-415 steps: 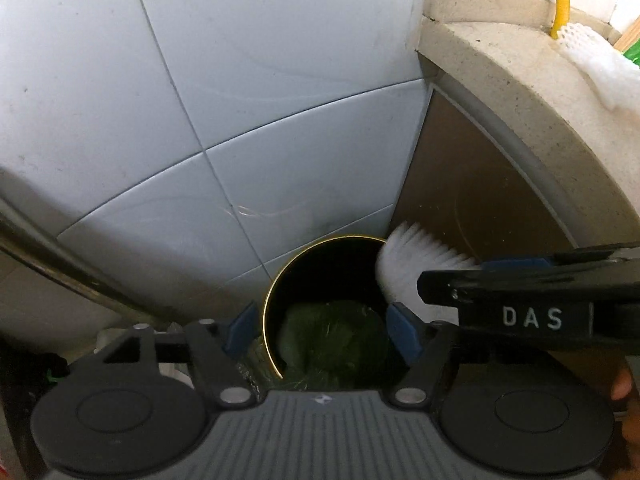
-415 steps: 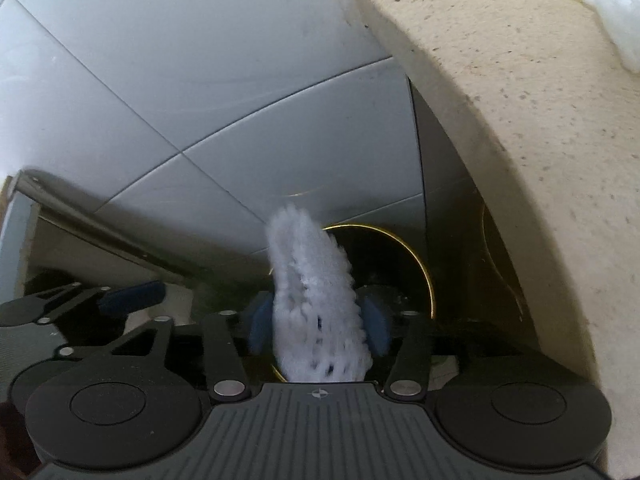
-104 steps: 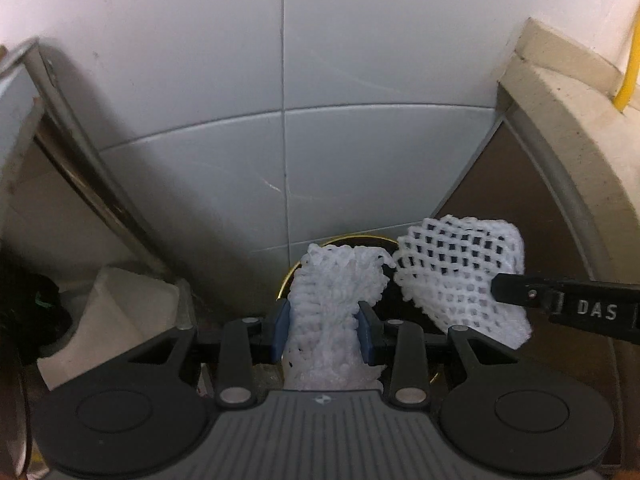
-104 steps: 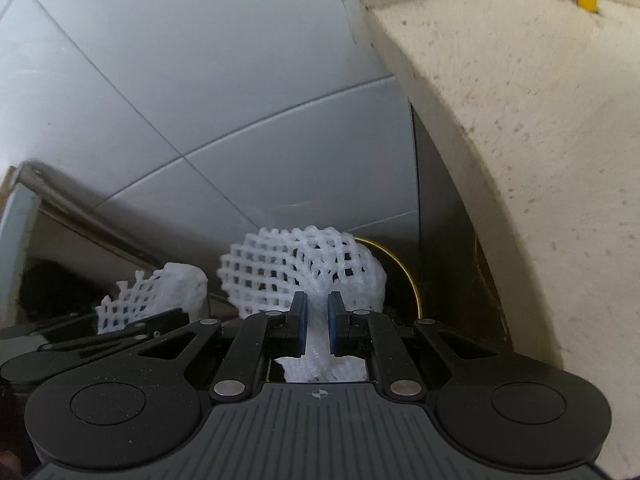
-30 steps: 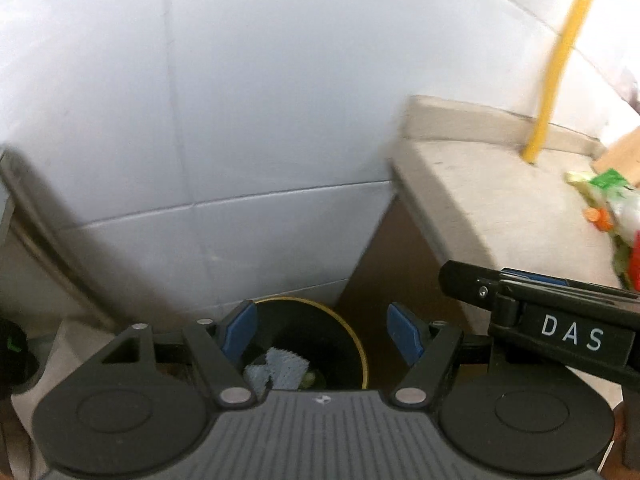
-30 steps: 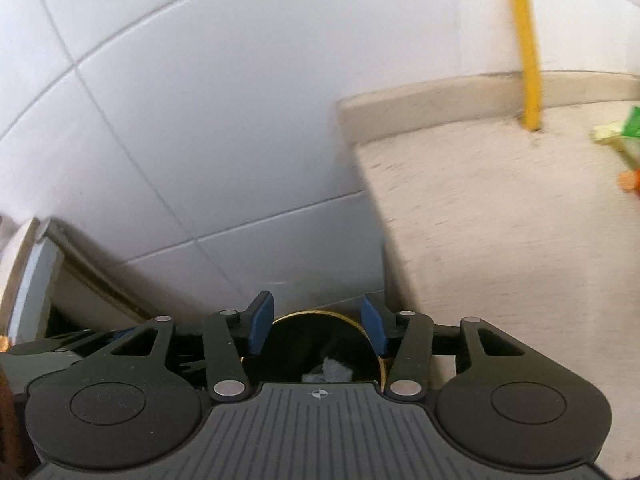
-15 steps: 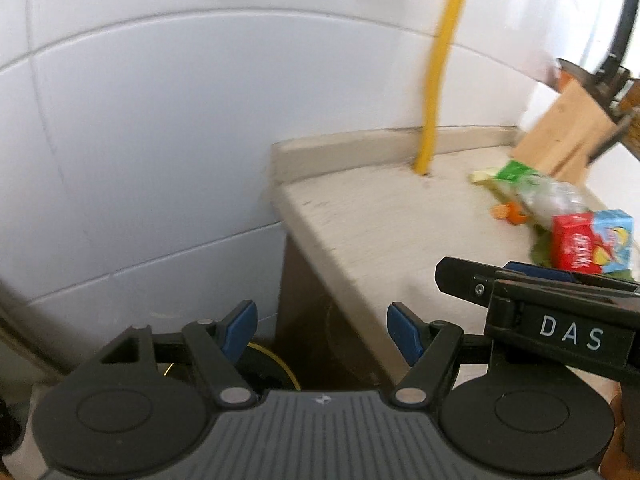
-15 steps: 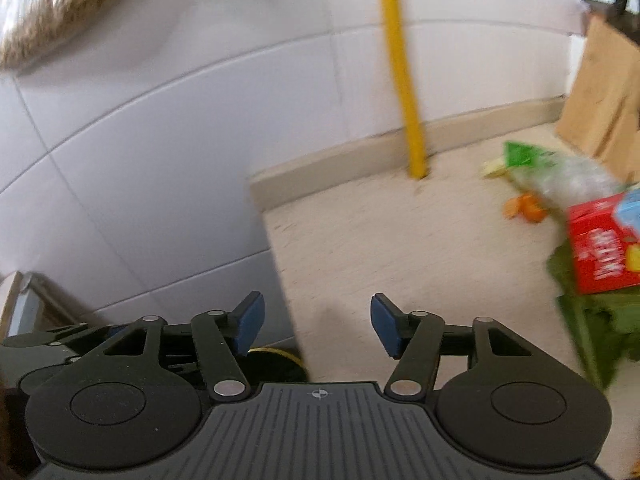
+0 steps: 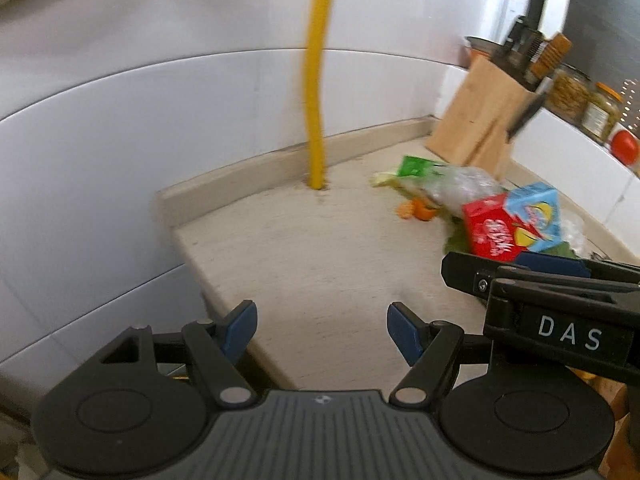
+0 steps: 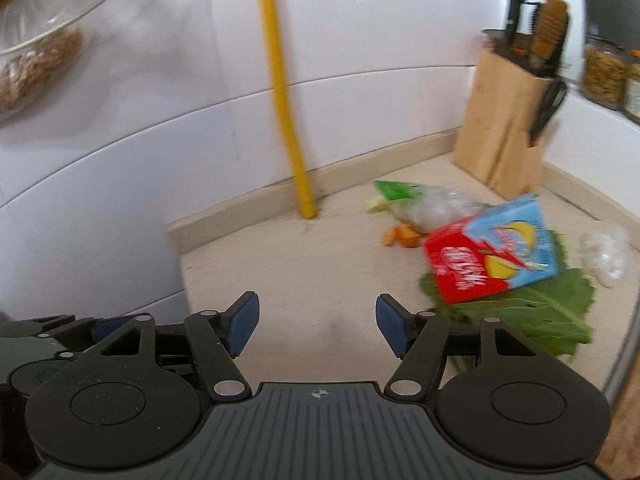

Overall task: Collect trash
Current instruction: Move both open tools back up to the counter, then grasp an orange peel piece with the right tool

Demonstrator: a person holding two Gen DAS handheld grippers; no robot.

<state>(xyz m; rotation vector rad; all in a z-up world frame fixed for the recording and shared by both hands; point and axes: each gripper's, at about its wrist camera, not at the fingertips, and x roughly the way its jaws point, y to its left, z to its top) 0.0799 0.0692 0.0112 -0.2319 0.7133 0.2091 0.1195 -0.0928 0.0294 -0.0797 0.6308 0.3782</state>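
Counter (image 10: 320,272) holds one red-blue carton (image 10: 492,256), one clear bottle (image 10: 436,204), one green leaf (image 10: 532,316). Left gripper (image 9: 320,330) spread, empty; right gripper (image 10: 318,326) opening, empty.

On the countertop (image 10: 304,280) a pipe (image 10: 288,120) stands against the back wall, with a knife block (image 10: 508,136) in the far right corner. Between them lies a plastic bottle (image 10: 432,204), with a juice carton (image 10: 492,248) just in front of it resting on a leaf (image 10: 532,312), peel scraps (image 10: 400,236) left of the carton and crumpled plastic (image 10: 604,256) to its right
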